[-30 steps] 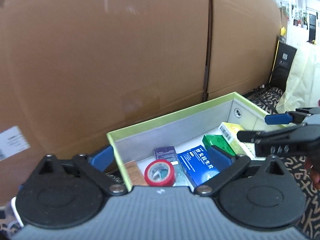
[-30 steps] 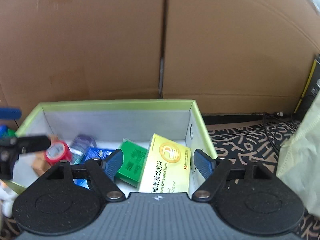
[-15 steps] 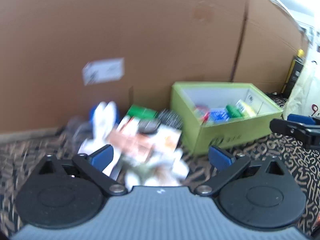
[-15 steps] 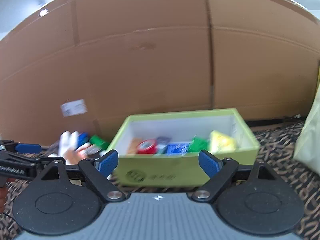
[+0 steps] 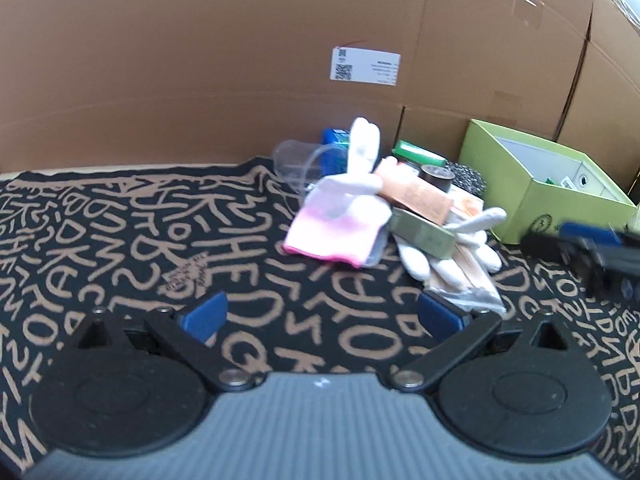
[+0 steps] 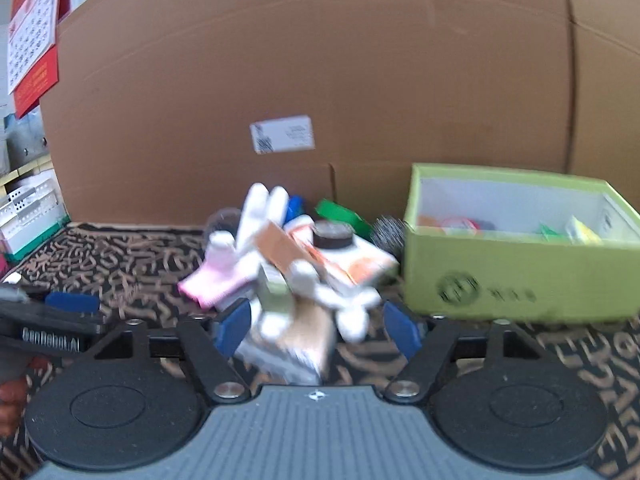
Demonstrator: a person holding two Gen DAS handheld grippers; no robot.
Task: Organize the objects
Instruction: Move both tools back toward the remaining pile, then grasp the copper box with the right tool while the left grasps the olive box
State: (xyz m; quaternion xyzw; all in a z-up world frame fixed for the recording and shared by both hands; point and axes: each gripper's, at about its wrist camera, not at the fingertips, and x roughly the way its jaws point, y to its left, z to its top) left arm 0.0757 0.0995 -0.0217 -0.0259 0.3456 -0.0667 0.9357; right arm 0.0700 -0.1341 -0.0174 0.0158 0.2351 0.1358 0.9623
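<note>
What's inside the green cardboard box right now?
In the right wrist view, the green cardboard box holds something red, a green item and a yellow item, all blurred. Its front wall covers the floor and anything lying lower.

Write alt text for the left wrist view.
The open left gripper points at a pile of white gloves, boxes and a pink cloth on a patterned mat. A green box stands right of the pile.
</note>
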